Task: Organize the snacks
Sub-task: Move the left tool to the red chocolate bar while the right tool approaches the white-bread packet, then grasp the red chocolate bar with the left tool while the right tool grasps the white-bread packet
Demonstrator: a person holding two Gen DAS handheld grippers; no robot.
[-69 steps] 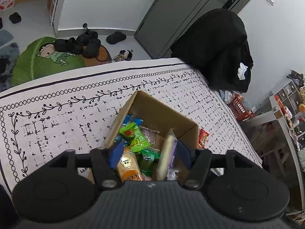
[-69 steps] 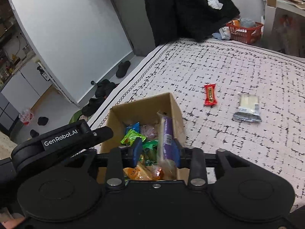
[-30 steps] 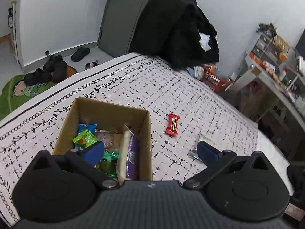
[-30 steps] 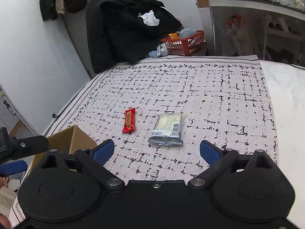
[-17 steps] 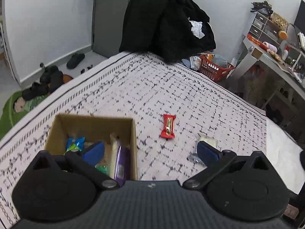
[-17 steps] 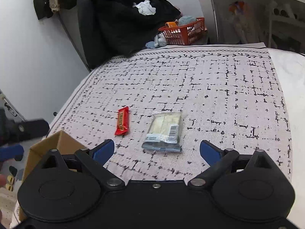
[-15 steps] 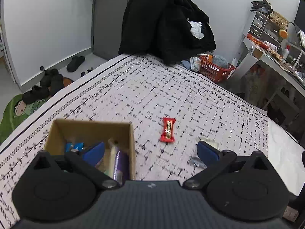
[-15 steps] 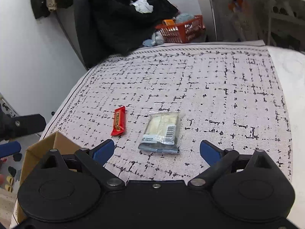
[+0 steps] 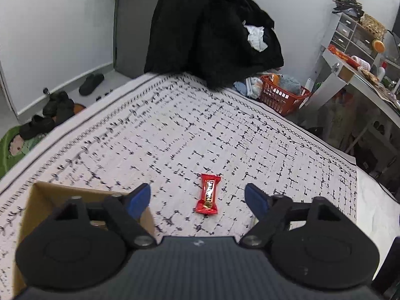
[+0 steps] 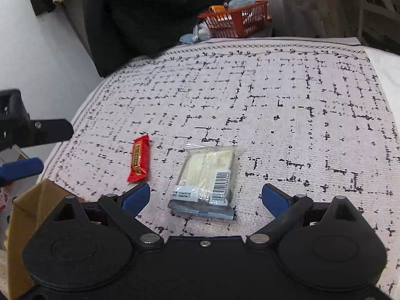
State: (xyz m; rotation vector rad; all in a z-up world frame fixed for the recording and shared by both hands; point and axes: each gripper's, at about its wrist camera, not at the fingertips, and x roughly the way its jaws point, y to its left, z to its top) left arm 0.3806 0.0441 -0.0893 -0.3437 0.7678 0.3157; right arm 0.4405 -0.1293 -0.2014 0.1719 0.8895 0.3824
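Note:
A red candy bar (image 9: 207, 196) lies on the patterned cloth (image 9: 200, 125), just ahead of my left gripper (image 9: 197, 198) and in line with the gap between its blue pads. The left jaws are closing, with nothing pressed between them. The cardboard snack box (image 9: 37, 200) sits at the lower left, mostly hidden behind that gripper. In the right wrist view a clear packet of pale wafers (image 10: 207, 175) lies just ahead of my right gripper (image 10: 205, 198), which stands wide open. The red candy bar (image 10: 138, 160) lies left of the packet. The left gripper (image 10: 50, 147) shows at the left edge.
A black coat (image 9: 212, 32) is heaped at the cloth's far edge. An orange basket (image 9: 282, 97) stands beyond the far right corner, with a white desk (image 9: 350, 75) further right. Shoes (image 9: 57, 107) lie on the floor to the left. A box corner (image 10: 32, 200) shows at the lower left.
Both grippers have swung away from the box and out over the cloth. The red bar now lies ahead of the left fingers, which have narrowed. The wafer packet is closer to the right gripper.

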